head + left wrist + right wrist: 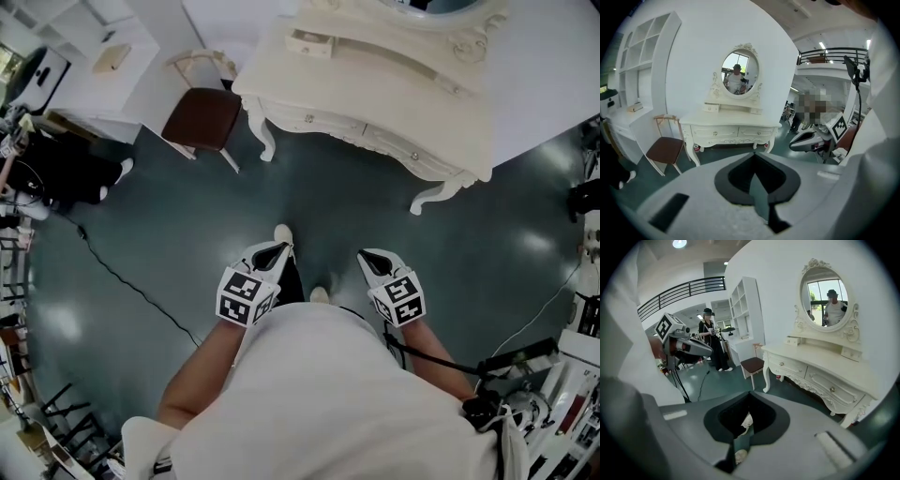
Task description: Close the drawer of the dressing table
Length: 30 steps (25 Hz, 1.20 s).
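The cream dressing table (375, 84) stands against the wall ahead, with an oval mirror (739, 72). Its two front drawers (309, 119) look flush. A small upper drawer (309, 42) on the tabletop's left appears to stick out a little. My left gripper (279, 246) and right gripper (367, 255) hang over the dark floor, well short of the table. Both are shut with nothing held. In the left gripper view the jaws (754, 154) point at the table front. In the right gripper view the jaws (749, 394) point at the floor left of the table (820, 376).
A chair with a brown seat (202, 117) stands left of the table, beside a white shelf unit (635, 70). A black cable (131, 281) crosses the floor at left. A person in dark clothes (708, 338) stands farther off. Stands and gear (553, 375) crowd the right edge.
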### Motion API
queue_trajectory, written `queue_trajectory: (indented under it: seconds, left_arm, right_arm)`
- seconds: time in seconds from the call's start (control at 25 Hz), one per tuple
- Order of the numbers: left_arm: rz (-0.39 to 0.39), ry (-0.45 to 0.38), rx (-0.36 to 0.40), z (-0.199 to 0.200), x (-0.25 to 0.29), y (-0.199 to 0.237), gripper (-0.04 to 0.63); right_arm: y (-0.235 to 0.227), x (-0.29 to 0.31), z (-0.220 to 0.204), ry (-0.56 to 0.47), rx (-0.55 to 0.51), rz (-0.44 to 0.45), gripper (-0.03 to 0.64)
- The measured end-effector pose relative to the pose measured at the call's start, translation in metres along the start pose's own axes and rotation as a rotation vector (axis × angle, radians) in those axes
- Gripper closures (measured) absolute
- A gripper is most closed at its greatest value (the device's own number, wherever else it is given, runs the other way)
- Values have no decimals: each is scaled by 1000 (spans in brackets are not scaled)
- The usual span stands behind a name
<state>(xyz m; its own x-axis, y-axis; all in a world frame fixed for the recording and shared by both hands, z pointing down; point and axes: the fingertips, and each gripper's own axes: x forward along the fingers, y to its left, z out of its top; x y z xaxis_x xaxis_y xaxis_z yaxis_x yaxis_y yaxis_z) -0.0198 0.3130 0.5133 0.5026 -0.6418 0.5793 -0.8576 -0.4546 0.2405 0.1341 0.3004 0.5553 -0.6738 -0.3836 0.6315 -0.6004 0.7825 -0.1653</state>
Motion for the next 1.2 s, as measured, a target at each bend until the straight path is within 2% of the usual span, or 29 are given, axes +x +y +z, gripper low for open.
queue_trajectory:
  seconds: [0.16, 0.4, 0.68, 0.88, 1.08, 1.2]
  left_arm:
    - [-55, 0, 15, 35, 31, 43, 592]
    - [-127, 3, 86, 97, 61, 116, 592]
    - [-144, 13, 105, 145, 103, 219, 592]
    - [-110, 4, 76, 167, 138, 263, 592]
    - [-37, -21, 71, 188, 175, 264, 592]
    - [-4, -25, 64, 208, 200, 275, 591]
  right_arm:
    - [-27, 22, 39, -2, 26, -64, 617]
    - [-55, 70, 111, 1, 50, -123, 617]
    - [-83, 141, 184, 7, 76, -168, 617]
    - [-105, 163, 204, 39, 75, -168, 617]
    - [-140, 155, 198, 25, 70, -156, 617]
    - [-166, 159, 210, 19, 61, -145, 617]
